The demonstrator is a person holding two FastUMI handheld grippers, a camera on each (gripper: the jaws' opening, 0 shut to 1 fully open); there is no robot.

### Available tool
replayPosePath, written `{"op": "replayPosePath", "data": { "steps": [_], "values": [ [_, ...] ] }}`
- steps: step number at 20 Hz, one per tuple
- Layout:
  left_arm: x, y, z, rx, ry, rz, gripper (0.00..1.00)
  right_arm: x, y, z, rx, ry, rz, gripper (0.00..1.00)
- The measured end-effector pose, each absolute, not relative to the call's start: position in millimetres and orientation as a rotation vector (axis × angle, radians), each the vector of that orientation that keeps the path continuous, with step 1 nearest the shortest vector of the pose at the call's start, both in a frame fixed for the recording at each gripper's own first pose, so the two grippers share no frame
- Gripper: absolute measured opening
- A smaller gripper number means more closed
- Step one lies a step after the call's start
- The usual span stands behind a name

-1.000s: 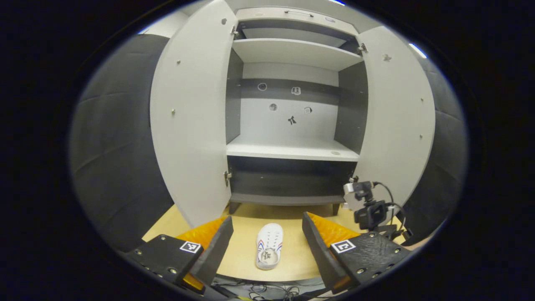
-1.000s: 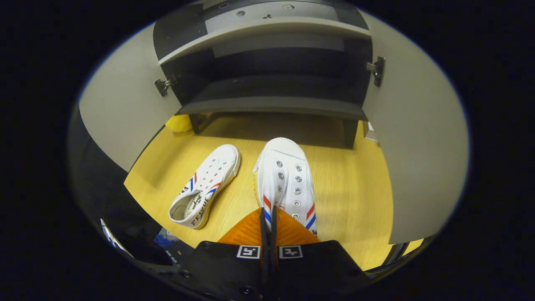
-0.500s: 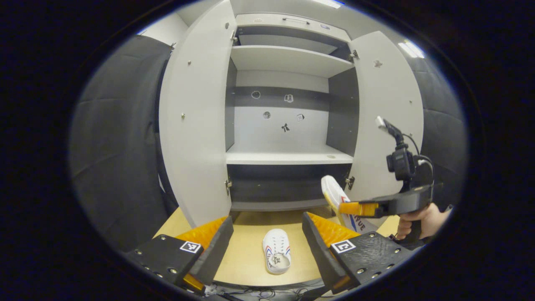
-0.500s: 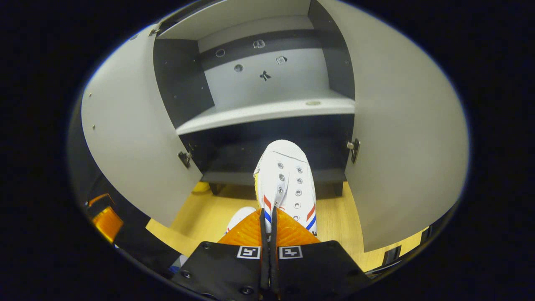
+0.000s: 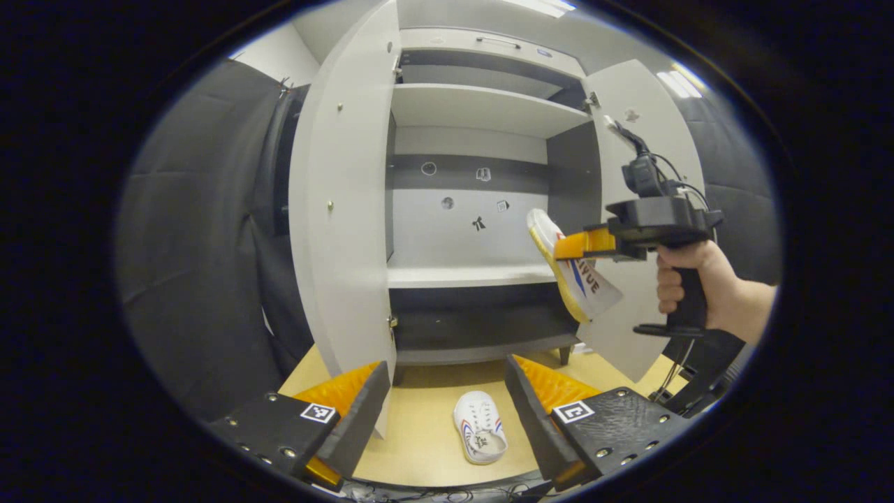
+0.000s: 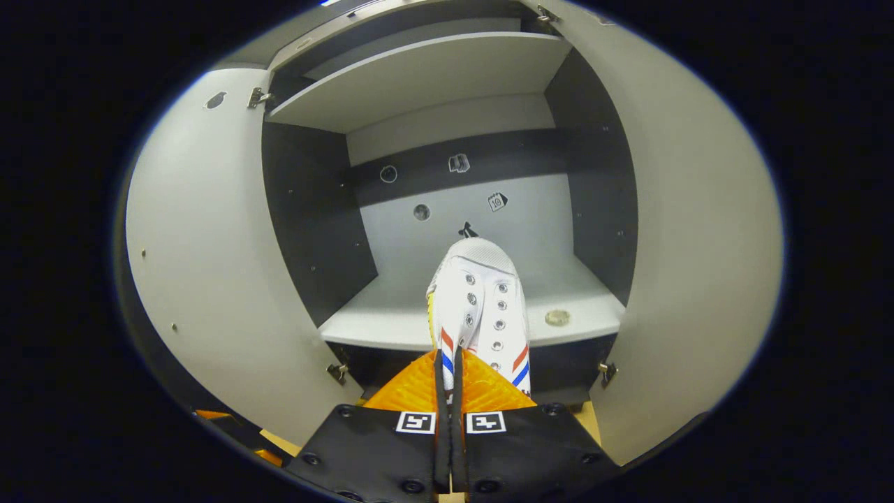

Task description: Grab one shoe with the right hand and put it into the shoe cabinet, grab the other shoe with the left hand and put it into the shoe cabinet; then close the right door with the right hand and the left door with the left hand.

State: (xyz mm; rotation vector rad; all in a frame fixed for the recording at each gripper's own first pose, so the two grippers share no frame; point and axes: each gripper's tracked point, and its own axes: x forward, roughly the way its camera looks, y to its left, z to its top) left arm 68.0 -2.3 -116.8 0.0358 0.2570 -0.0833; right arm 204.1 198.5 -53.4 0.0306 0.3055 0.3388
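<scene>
We are holding the right gripper point(image 6: 448, 363) clamped on one white sneaker point(image 6: 478, 300), toe nearing the shoe cabinet point(image 6: 314, 209)'s middle shelf point(image 6: 391, 328). Thin pinch; it might twist loose. Left gripper point(image 5: 447, 398) is hanging open over the floor sneaker point(image 5: 480, 436) before the cabinet.

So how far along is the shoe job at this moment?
Done: the right hand-held gripper has picked up one white canvas shoe with red and blue stripes. In hand: that shoe is raised in front of the grey shoe cabinet's middle shelf, not yet set down. Left: the second white shoe lies on the wooden floor between the open left hand-held gripper's fingers; both doors stand open.
</scene>
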Motion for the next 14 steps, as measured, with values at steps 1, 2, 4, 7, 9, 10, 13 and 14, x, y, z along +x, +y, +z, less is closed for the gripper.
{"op": "replayPosePath", "data": {
  "steps": [1, 2, 4, 7, 9, 10, 13, 14],
  "values": [
    [69.8, 0.2, -115.5, 0.042, 0.256, -0.075, 0.96, 220.7, 199.4, -45.6, 0.026, 0.285, 0.328, 0.02],
    [70.5, 4.8, -113.0, 0.048, 0.25, -0.055, 0.94, 237.0, 198.2, -37.9, 0.021, 0.261, 0.313, 0.02],
    [70.9, 9.5, -111.7, 0.029, 0.242, -0.029, 0.94, 267.6, 196.4, -26.8, 0.013, 0.234, 0.282, 0.02],
    [74.9, 5.2, -112.8, -0.016, 0.246, -0.04, 0.96, 305.8, 196.9, -19.2, 0.014, 0.231, 0.259, 0.02],
    [75.3, -2.4, -108.5, -0.026, 0.231, -0.077, 0.96, 330.7, 192.9, -21.5, -0.006, 0.227, 0.242, 0.02],
    [75.5, -2.5, -104.7, -0.019, 0.219, -0.078, 0.95, 342.0, 191.9, -24.3, -0.014, 0.23, 0.231, 0.02],
    [75.8, 1.3, -99.5, -0.003, 0.203, -0.057, 0.94, 361.8, 190.1, -35.3, -0.003, 0.251, 0.207, 0.02],
    [75.5, 3.0, -100.7, -0.003, 0.206, -0.047, 0.94, 370.0, 190.4, -39.7, 0.003, 0.26, 0.201, 0.02]
  ]
}}
